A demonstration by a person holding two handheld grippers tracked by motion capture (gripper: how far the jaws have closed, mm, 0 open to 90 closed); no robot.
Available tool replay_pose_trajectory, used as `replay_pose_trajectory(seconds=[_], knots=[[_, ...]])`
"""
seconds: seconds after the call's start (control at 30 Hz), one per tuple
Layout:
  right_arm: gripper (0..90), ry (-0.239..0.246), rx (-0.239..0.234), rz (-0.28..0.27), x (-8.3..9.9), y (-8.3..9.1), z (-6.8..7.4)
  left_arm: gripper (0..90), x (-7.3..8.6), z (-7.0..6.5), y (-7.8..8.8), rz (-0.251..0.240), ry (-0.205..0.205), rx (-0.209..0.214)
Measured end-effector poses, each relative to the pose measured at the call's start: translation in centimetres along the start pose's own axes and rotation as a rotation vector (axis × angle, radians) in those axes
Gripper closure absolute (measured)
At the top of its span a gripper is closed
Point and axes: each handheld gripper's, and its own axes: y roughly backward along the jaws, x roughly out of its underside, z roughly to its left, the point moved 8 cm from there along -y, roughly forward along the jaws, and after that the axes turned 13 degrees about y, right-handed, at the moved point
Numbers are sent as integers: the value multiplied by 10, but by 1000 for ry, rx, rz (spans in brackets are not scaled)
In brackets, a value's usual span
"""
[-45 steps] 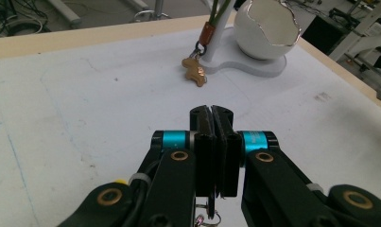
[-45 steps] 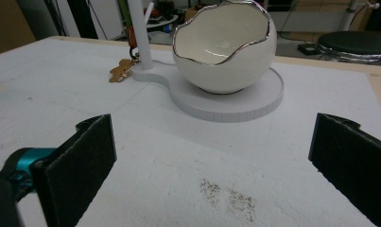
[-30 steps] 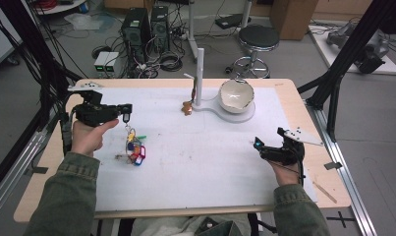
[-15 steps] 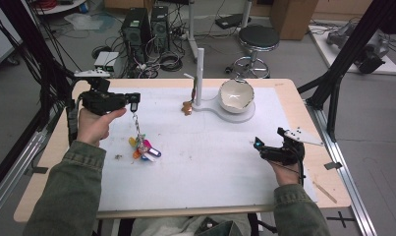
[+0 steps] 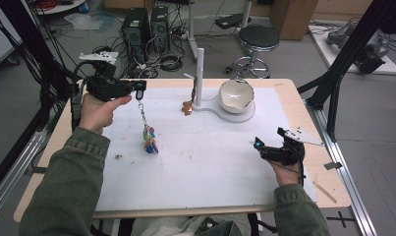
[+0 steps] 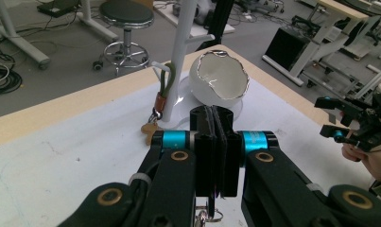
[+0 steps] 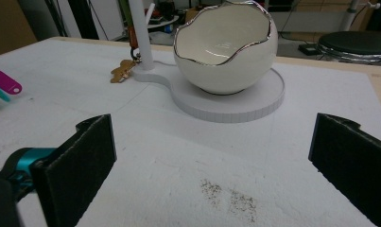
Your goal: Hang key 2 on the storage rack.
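Keychain handling: pinch the top, let the rest hang

Jaws of the left gripper (image 5: 139,90) are clamped together on the black fob at the top of the keychain (image 5: 147,129); the left gripper view shows the pads pressed flat with a split ring poking out below. Chain hangs limp from there, coloured tags (image 5: 150,144) at the bottom low over the worktop (image 5: 210,162), whether touching it is unclear. Probably light, floppy, will swing on any quick move; the stiff fob or ring is the only sound hold, tags would slip. Right gripper (image 5: 262,146) rests on the worktop well apart, jaws wide, nothing between. Beyond stand a white hook stand (image 5: 200,73), already bearing a small charm, and an eggshell bowl (image 5: 236,96), likely fragile.
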Motion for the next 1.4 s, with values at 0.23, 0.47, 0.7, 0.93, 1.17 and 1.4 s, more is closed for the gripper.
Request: replay_pose_trajectory(seconds=[0.23, 0.47, 0.7, 0.93, 1.17, 1.4], knots=[[6, -1, -1, 1, 0, 0, 0, 876, -12, -11, -9, 5, -17, 14], [6, -4, -2, -1, 0, 0, 0, 877, -21, -19, -15, -5, -10, 44], [6, -3, -1, -3, 0, 0, 0, 876, -33, -30, -20, -24, -4, 70], [6, -7, 0, -6, 0, 0, -1, 876, -53, -40, -20, -79, 35, 115], [6, -16, 3, -8, 0, 0, -2, 876, -65, -47, -27, -90, 55, 125], [6, -23, 1, -13, -1, 1, -2, 876, -70, -55, -38, -96, 65, 141]])
